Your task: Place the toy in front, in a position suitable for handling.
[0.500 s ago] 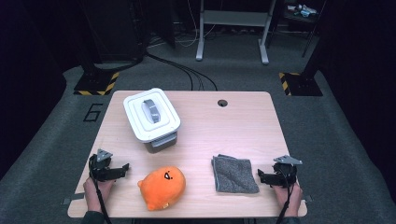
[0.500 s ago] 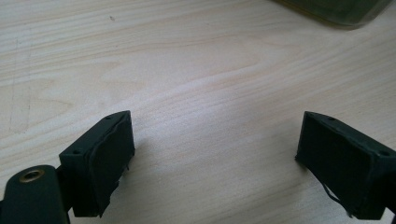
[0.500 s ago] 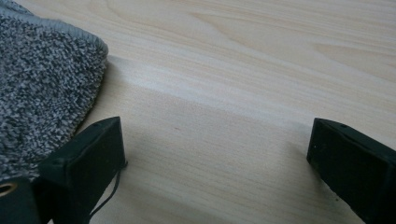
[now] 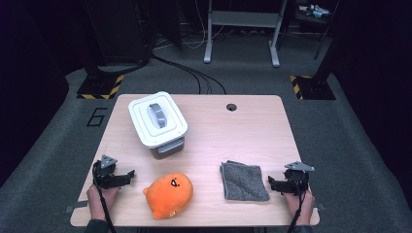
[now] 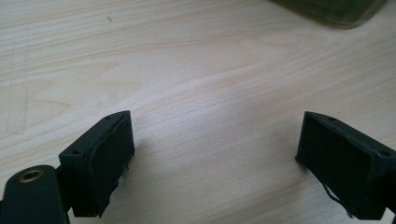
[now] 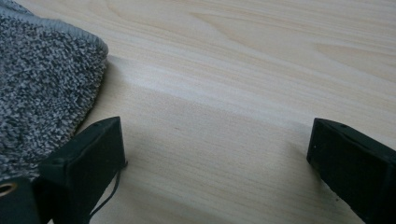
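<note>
My left gripper (image 4: 130, 173) rests on the wooden table (image 4: 252, 131) at the near left, open, with bare wood between its jaws (image 5: 212, 158). An orange plush toy (image 4: 168, 194) lies just to its right. My right gripper (image 4: 270, 184) sits at the near right, open and empty (image 6: 217, 168). A folded grey towel (image 4: 244, 181) lies right beside it, its edge (image 6: 42, 79) close to one jaw. A white lidded box (image 4: 157, 119) with a grey handle stands at the back left.
A round cable hole (image 4: 231, 107) is in the table's far edge. Dark floor with cables, hazard-striped feet (image 4: 99, 87) and a grey stand (image 4: 241, 34) lie beyond the table. The box's corner (image 5: 336, 9) shows far ahead of the left gripper.
</note>
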The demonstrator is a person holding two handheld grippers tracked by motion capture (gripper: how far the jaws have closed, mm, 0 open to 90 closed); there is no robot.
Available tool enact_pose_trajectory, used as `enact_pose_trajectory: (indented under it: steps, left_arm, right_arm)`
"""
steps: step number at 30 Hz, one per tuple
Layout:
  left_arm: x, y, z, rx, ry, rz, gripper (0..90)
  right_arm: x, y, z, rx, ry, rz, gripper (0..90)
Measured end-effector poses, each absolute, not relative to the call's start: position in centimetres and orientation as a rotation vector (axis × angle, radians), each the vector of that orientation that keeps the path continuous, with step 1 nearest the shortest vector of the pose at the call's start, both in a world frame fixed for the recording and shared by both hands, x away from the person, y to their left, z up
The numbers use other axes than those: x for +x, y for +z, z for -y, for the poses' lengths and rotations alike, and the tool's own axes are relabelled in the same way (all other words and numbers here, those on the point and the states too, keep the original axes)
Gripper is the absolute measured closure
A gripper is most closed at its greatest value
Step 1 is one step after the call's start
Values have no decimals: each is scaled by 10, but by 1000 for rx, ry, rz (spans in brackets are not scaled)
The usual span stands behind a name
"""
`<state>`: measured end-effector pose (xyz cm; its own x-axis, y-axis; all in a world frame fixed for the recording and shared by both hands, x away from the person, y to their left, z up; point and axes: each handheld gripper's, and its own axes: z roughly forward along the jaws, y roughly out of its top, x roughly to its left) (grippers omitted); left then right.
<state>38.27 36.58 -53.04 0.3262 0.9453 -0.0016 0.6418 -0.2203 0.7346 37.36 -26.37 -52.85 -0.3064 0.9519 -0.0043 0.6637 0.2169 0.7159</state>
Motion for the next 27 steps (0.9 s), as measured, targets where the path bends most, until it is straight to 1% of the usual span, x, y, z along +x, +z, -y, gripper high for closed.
enact_pose_trajectory:
  steps: [14,27]
  left_arm:
    - [383,-531,-366,1952,607,-1393,106]
    - [383,-531,-366,1948,611,-1392,105]
  right_arm:
    - [372,-523,268,1536,912,-2049,18]
    - [364,-500,246,1464,983,-2079,22]
